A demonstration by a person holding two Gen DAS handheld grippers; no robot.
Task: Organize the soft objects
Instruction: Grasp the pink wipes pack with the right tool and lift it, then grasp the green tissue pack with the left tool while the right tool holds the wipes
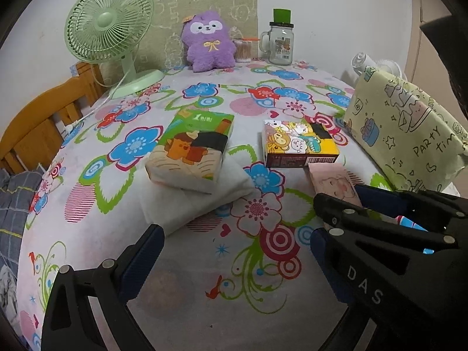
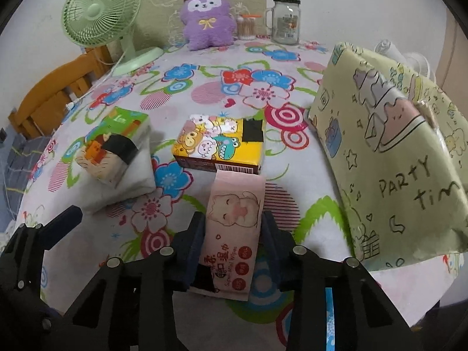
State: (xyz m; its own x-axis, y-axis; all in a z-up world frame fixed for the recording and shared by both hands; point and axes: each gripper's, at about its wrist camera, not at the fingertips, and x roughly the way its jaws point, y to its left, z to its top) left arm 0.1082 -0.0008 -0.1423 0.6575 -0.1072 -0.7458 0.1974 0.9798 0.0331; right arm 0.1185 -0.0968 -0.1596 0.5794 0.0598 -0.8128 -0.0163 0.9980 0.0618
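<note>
A pink wet-wipes pack (image 2: 234, 204) lies on the flowered cloth (image 2: 187, 93), and my right gripper (image 2: 234, 222) is shut on its two long sides. Just beyond it lies a yellow cartoon tissue pack (image 2: 222, 143). To the left, a green tissue pack (image 1: 190, 149) rests on a folded white towel (image 1: 181, 207). My left gripper (image 1: 234, 234) hovers open over bare cloth in front of the towel, holding nothing. A purple plush (image 1: 209, 42) sits upright at the back wall. A pale yellow "Party time" bag (image 2: 395, 161) stands on the right.
At the back stand a green desk fan (image 1: 108, 29) with its cord trailing left, a jar of cotton swabs (image 1: 242, 49) and a glass mug with a green lid (image 1: 280, 44). A wooden frame (image 1: 38, 117) borders the left edge.
</note>
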